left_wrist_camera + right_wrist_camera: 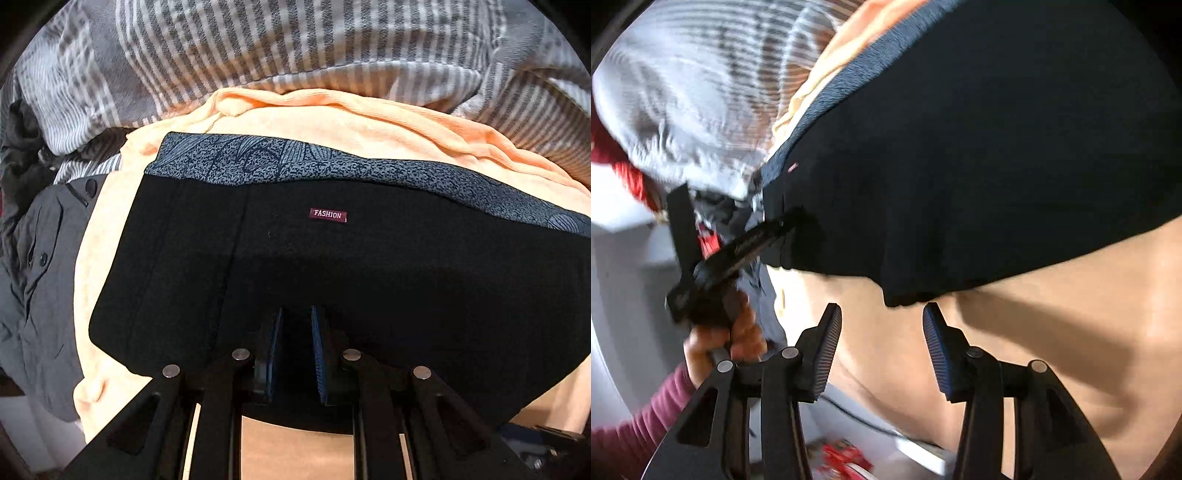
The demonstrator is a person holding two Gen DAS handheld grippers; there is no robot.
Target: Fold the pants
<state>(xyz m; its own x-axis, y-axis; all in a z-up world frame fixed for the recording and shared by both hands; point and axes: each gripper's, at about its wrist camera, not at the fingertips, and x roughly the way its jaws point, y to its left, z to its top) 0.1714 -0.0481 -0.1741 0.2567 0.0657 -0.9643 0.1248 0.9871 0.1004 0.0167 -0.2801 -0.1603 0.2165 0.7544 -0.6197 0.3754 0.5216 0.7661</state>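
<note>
Our black pants [332, 280] lie folded over an orange cloth [295, 118] (waistband showing). We judge another fold remains. Our left gripper [297, 354] pinches their near edge; our right gripper [882, 350] hangs open, empty.

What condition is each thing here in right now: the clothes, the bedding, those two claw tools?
Black pants with grey patterned waistband: folded, flat on orange cloth.
Orange cloth: spread, rumpled.
Grey striped bedding: bunched.
Grey buttoned shirt: crumpled.
Left gripper: shut on pants' edge.
Right gripper: open, empty.
</note>
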